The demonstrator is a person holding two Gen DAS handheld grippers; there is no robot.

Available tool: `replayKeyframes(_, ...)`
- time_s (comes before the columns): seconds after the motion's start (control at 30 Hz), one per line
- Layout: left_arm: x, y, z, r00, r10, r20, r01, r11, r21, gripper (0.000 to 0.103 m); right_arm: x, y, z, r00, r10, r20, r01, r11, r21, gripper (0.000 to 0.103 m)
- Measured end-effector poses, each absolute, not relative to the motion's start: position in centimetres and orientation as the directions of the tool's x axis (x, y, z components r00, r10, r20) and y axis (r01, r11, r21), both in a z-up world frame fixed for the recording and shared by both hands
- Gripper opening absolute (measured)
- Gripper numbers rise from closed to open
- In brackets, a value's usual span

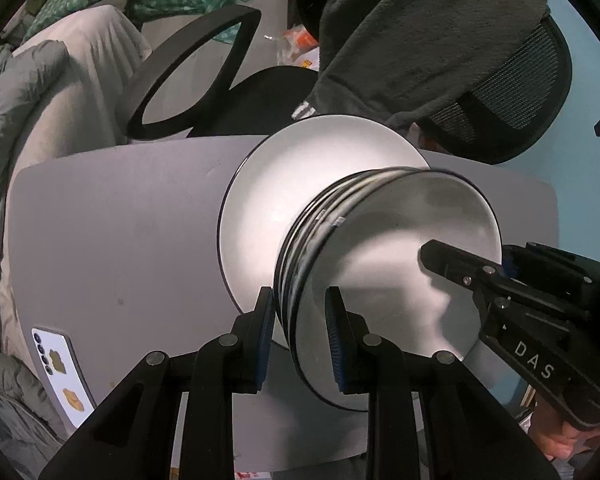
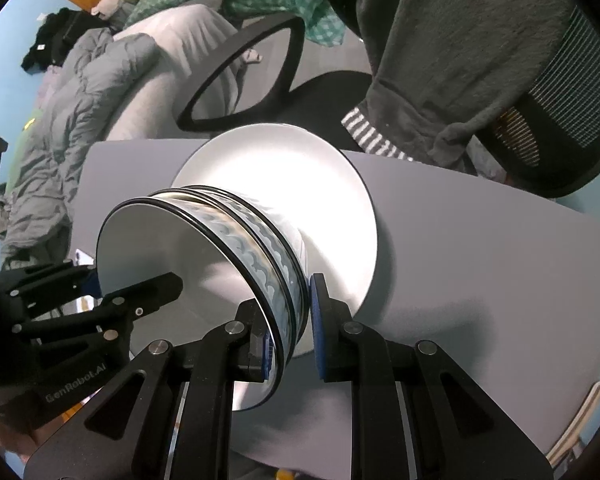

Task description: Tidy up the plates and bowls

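A stack of nested white bowls [image 1: 384, 264] with blue wave bands and dark rims sits on a large white plate [image 1: 300, 184] on the grey table [image 1: 120, 240]. My left gripper [image 1: 300, 332] straddles the stack's near rim, one finger inside, one outside, pads close to the wall. My right gripper [image 2: 290, 328] straddles the opposite rim of the bowls [image 2: 204, 264] the same way, over the plate [image 2: 292, 168]. Each gripper shows in the other's view, the right [image 1: 480, 276] and the left [image 2: 140, 296]. Whether the pads press the rims is unclear.
A white phone [image 1: 60, 368] lies at the table's left edge. A black office chair [image 1: 260, 92] with a dark garment [image 1: 420, 32] draped over it stands behind the table [image 2: 480, 260]. A bed with grey bedding [image 2: 80, 128] is to the left.
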State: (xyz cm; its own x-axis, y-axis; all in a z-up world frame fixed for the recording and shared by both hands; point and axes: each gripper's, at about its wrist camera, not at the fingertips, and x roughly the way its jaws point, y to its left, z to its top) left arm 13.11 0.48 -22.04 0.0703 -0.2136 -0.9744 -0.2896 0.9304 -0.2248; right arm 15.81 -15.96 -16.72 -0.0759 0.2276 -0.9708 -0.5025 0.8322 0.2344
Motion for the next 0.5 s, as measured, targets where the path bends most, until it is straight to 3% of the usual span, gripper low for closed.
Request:
replayKeyframes(0.4,13.2,0.4,-22.6,0.074,-0.217,-0.973,-0.273,0.934,-0.229,0.024,16.6,-14.6,-17.0,-0.078,0.177,-0.981,-0.515,0.836,0.192,0.017)
replayKeyframes(0.5,13.0,0.2,-22.2,0.096,-0.182,-0.979,-0.266,0.943,-0.202,0.029,16.5,-14.6,-17.0,-0.076,0.175,-0.982,-0.516,0.836,0.189,0.018)
